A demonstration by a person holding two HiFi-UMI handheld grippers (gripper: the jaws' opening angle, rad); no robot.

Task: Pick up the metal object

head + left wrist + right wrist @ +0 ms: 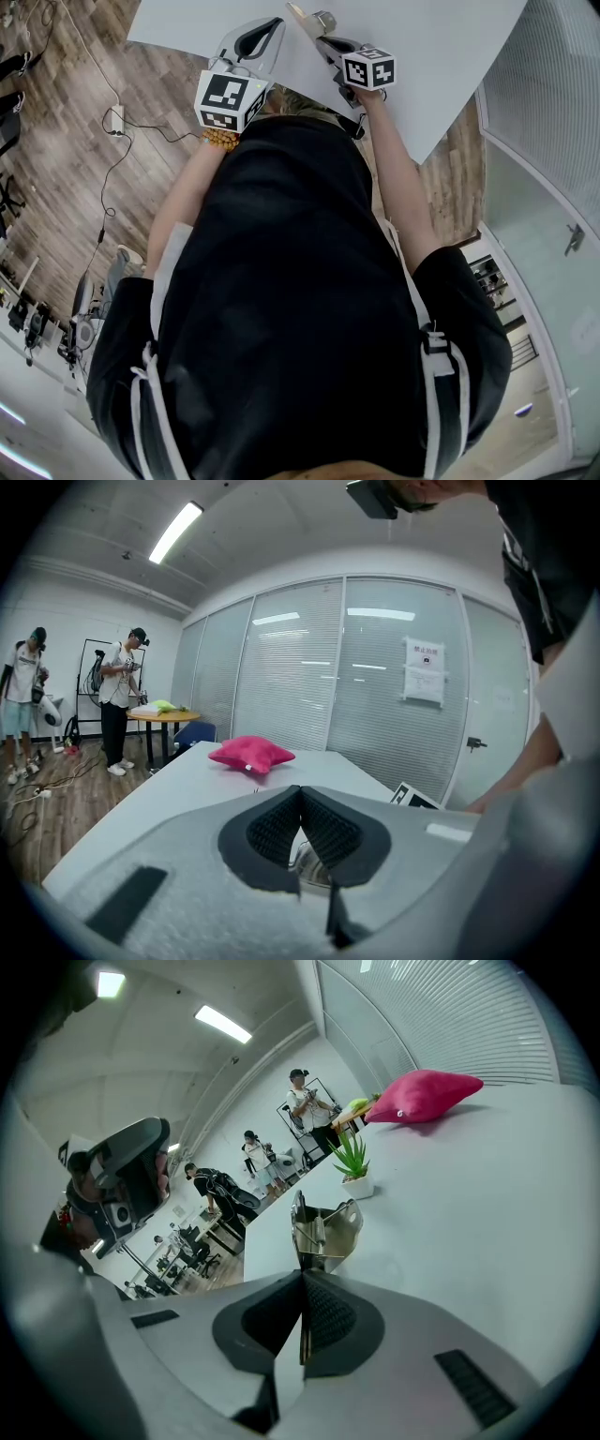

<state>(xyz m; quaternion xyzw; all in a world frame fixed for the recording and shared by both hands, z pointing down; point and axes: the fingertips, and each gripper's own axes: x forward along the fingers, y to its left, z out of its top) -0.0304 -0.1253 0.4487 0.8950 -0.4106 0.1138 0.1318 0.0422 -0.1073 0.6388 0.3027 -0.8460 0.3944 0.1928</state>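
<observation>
My right gripper (pixel 302 1273) is clamped shut on the metal clip (pixel 323 1232) by its lower edge, and it seems clear of the white table (pixel 487 1204) — pick-up abt done. Left gripper (pixel 300 789) has jaws together, empty. Next — keep the squeeze firm, w/o tilting.

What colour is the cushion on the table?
Pink cushion; left gripper view shows it best.

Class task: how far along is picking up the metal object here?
Done: the right gripper is shut on the metal object. In hand: the piece looks clear of the white table. Remaining: at most lifting it higher. The left gripper, shut, holds nothing.
</observation>
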